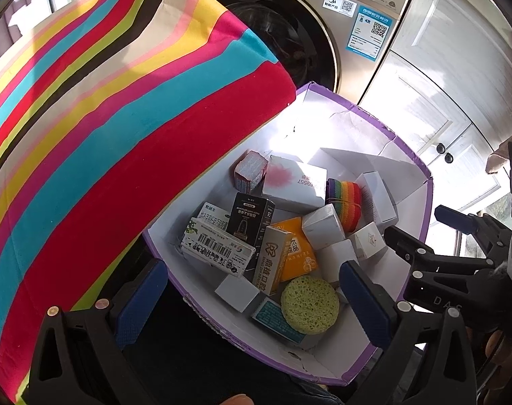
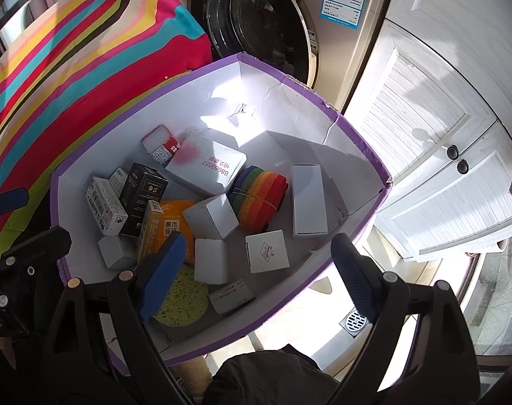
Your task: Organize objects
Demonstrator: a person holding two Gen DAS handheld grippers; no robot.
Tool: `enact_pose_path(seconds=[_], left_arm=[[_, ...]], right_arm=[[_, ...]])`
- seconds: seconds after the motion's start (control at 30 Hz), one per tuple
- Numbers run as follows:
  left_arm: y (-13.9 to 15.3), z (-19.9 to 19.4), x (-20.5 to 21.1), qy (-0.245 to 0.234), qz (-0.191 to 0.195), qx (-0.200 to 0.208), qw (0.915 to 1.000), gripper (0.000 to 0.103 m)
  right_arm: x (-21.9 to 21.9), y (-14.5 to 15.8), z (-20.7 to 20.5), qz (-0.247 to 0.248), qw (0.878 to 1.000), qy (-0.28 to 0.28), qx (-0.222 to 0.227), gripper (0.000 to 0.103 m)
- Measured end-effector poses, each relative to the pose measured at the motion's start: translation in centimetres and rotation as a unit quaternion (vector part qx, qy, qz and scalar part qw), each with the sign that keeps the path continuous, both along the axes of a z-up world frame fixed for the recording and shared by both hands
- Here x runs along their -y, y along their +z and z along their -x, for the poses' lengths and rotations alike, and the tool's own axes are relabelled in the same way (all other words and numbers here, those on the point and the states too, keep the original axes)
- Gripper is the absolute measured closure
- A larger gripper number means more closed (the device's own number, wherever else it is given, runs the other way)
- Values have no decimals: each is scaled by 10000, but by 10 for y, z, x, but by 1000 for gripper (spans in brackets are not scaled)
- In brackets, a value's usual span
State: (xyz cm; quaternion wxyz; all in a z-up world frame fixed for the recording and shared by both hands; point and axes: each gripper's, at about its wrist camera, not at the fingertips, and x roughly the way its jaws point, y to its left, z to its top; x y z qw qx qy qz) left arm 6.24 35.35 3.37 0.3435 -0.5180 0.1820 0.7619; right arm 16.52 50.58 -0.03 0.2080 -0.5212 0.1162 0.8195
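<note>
Hovering above the purple-rimmed white cardboard box of small cartons, the left gripper and right gripper spread their fingers wide, holding nothing.

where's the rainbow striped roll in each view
Left wrist view: the rainbow striped roll lies right of centre, toward the far right of the purple-edged box, beside plain white cartons.
Right wrist view: the roll lies at the picture's centre, mid-box.
Shared landmark: the white carton with a pink blotch sits just left of the roll in both.
</note>
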Motion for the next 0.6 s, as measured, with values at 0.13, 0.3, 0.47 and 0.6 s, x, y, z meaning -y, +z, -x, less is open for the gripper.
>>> enact_pose_path(seconds=[0.13,0.3,0.47,0.6], left_arm=[[-1,0,-1,-10,0,8,10000,0],[-2,0,-1,-50,-29,-11,10000,0],[-3,-1,-3,-57,-1,-59,10000,0],[-7,-1,-3,-65,42,-31,10000,0]], right_arm=[[0,0,0,-5,10000,-5,7,14],[-1,0,1,-8,10000,0,13,14],[0,-1,0,-2,10000,-29,22,14],[0,-2,-1,-3,10000,-37,34,14]])
